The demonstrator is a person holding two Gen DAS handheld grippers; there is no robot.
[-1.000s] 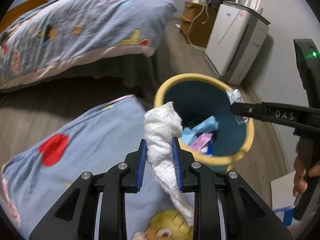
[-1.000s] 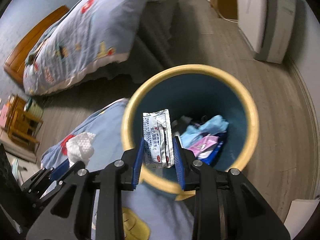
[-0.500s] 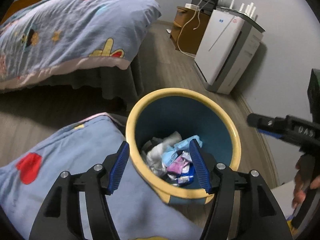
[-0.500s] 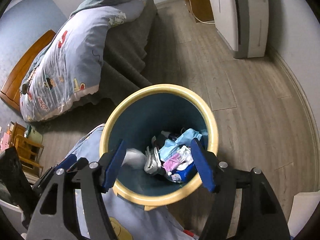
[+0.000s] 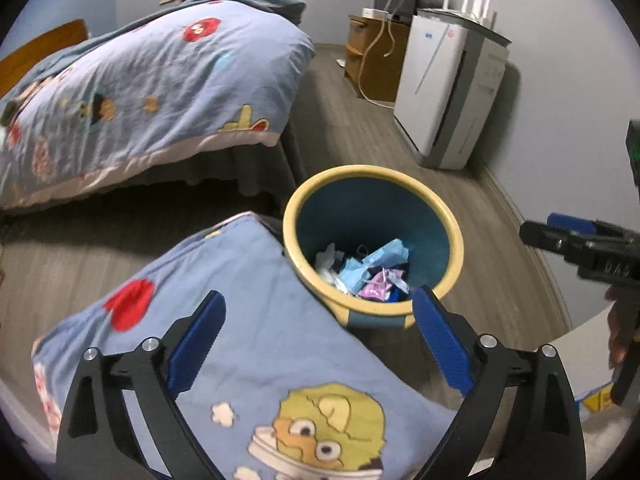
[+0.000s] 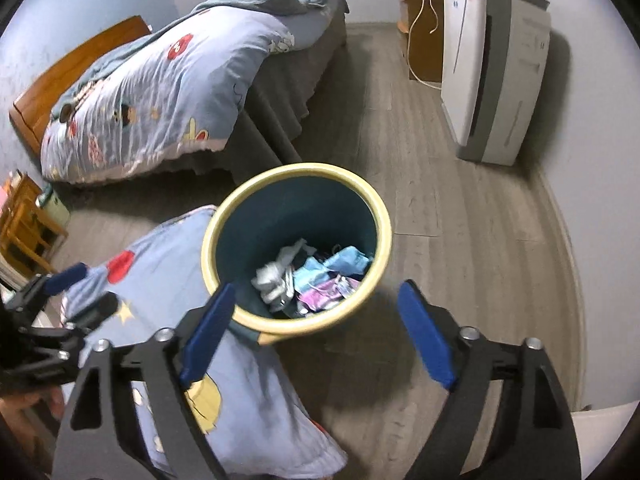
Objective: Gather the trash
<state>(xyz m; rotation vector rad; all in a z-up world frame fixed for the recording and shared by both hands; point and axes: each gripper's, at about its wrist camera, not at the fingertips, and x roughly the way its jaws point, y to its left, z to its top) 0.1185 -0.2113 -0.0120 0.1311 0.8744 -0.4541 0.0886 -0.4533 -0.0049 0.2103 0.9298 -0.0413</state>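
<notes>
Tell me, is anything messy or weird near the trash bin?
Nothing spilled: the trash sits inside the upright bin. One oddity: a cartoon quilt droops right against the bin's rim.

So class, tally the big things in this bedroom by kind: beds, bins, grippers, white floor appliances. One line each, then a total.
Beds: 1
Bins: 1
Grippers: 2, left gripper and right gripper, both opening with nothing between them
White floor appliances: 1
Total: 5
</notes>
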